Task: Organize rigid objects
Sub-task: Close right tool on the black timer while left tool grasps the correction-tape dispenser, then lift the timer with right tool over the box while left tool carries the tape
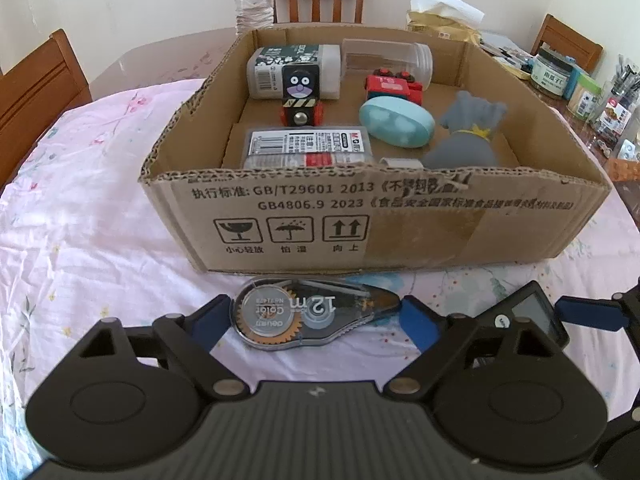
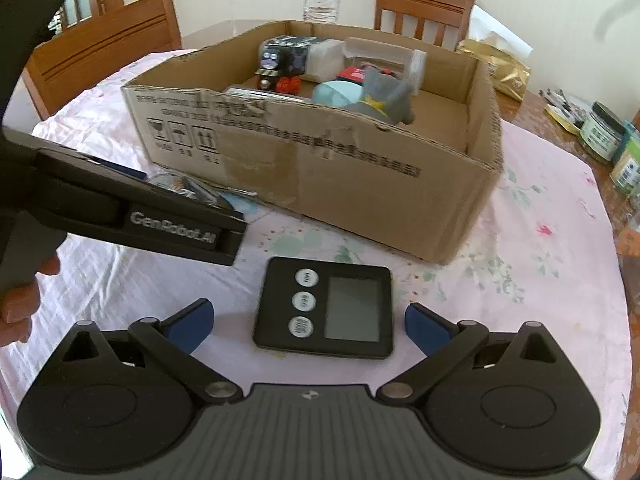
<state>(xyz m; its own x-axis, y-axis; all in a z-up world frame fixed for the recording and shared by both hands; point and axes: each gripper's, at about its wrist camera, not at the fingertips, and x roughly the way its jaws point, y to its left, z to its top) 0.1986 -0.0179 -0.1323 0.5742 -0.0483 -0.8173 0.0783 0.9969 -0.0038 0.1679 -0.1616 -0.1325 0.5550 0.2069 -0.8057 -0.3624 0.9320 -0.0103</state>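
The left gripper straddles a correction tape dispenser lying flat on the worktop, just in front of the cardboard box. Its fingers stand at the dispenser's two ends; contact on the left end appears likely but the view does not confirm it, so the grip is not yet established.

The right gripper is released, both fingers clear of the black digital timer lying face up between them.

Hazards:
- The dispenser is tapered and smooth. Pressure on the narrow tip may make it pivot or squirt out.
- The timer is thin and flat. Fingers closing too high would slide over its edges.
- The two grippers work close together and could collide on lifting.
- The box already holds toys and bottles; a careless release may land on them.
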